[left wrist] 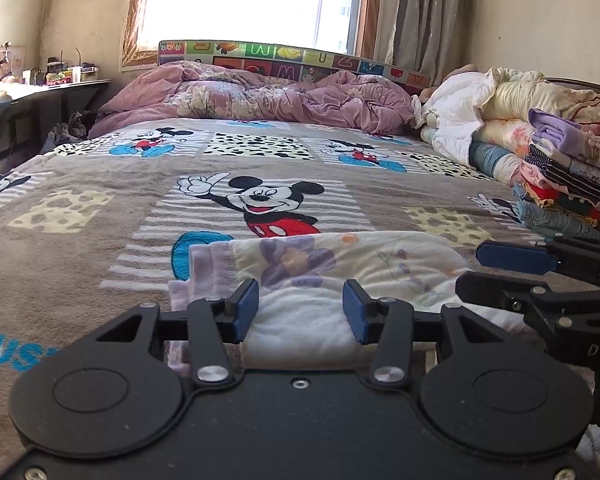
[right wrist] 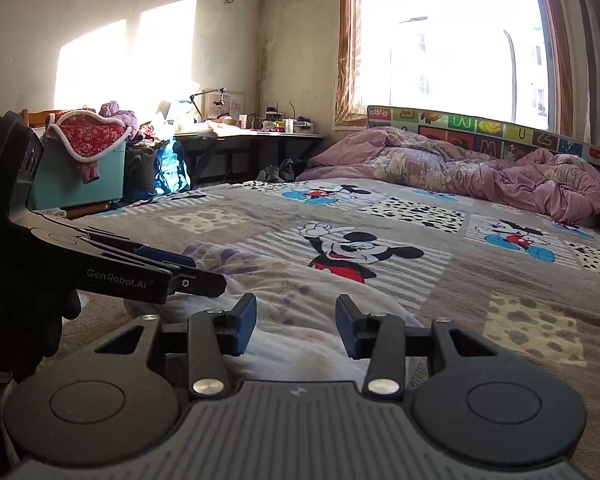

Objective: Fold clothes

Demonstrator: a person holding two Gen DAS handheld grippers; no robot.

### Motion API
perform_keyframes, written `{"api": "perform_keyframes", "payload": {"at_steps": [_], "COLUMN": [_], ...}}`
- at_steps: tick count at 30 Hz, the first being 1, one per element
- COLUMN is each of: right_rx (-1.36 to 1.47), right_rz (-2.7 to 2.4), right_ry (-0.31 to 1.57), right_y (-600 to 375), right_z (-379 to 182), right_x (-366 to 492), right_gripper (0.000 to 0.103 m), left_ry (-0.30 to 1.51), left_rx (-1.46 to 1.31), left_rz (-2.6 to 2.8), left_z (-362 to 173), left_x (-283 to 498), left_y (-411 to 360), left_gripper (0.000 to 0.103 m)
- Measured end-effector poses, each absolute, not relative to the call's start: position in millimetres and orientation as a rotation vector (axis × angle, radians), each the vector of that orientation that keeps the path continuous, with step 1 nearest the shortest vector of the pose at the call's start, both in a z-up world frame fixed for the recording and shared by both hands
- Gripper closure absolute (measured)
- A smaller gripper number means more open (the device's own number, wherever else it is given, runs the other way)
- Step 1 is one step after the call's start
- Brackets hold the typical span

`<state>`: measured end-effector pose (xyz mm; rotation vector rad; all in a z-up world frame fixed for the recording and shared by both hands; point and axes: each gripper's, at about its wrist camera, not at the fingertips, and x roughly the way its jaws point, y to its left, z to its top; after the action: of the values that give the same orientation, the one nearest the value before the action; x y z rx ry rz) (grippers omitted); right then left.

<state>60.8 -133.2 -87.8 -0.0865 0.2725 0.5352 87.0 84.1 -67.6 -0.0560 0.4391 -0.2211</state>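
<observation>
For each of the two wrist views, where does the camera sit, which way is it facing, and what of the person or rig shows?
Left wrist: sits low behind the open left gripper, facing up the bed toward the window; the right gripper enters at right beside a stack of folded clothes.
Right wrist: sits low behind the open right gripper, facing up-bed and leftward toward the desk; the left gripper and a gloved hand show at left.
Shared: the floral garment, Mickey blanket, purple duvet.
</observation>
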Motion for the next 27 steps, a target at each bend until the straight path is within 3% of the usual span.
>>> {"api": "perform_keyframes", "payload": {"at_steps": [4, 7, 17, 19, 20, 21, 27], "right_rx": [-0.071, -0.054, 0.008, 0.04, 0.06, 0.074, 0.119], "right_rz": [0.503, 0.517, 0.537, 0.509, 0.491, 0.473, 0.37], "right_ry": [0.28, 0.392, 0.516, 0.498, 0.492, 0.499, 0.597], "right_y": [-142, -143, -139, -144, -149, -153, -168], "right_z": [-94, -113, -110, -101, -97, -96, -93], "right_x": [46, 54, 77, 66, 59, 55, 34], "right_gripper": [0.06, 0.059, 0.058, 0.051, 0.046, 0.043, 0.03], "left_ry": [0.442, 0.479, 0.578, 0.536, 0.528, 0.52, 0.639], "left_rx": [-0.094, -0.103, -0.091, -0.13, -0.153, -0.177, -0.333], "left_rz": [-0.197, -0.173, -0.071, -0.045, -0.03, -0.015, 0.038], "left_z": [-71, -79, -84, -72, -70, -69, -83], "left_x": [77, 82, 94, 76, 67, 59, 34], "left_y": [89, 88, 81, 83, 83, 83, 84], "left_gripper": [0.058, 0.056, 0.044, 0.038, 0.025, 0.022, 0.021]}}
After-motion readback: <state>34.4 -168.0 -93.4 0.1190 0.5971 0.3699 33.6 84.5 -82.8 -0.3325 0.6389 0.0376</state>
